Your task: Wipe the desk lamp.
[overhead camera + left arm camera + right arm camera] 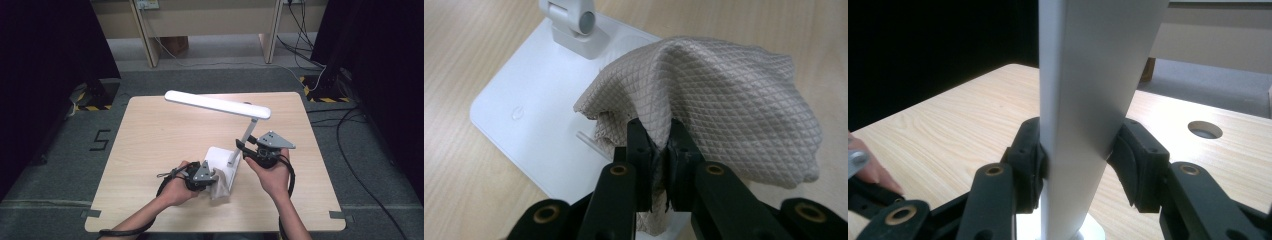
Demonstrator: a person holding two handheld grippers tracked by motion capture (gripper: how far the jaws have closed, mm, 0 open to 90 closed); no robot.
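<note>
A white desk lamp stands on the wooden table (150,130), with a long head (217,104), a slim arm (247,132) and a flat square base (219,159). My left gripper (214,176) is shut on a beige quilted cloth (724,105), which lies bunched over the near part of the lamp base (529,115). My right gripper (246,148) is shut on the lamp arm (1088,100); both pads press on its sides just above the base. The arm's hinge (574,25) shows at the far side of the base.
A round cable hole (1205,129) is cut in the tabletop beyond the lamp. Dark curtains stand at both sides, wooden furniture legs (150,40) at the back, and cables (350,125) run over the grey floor to the right.
</note>
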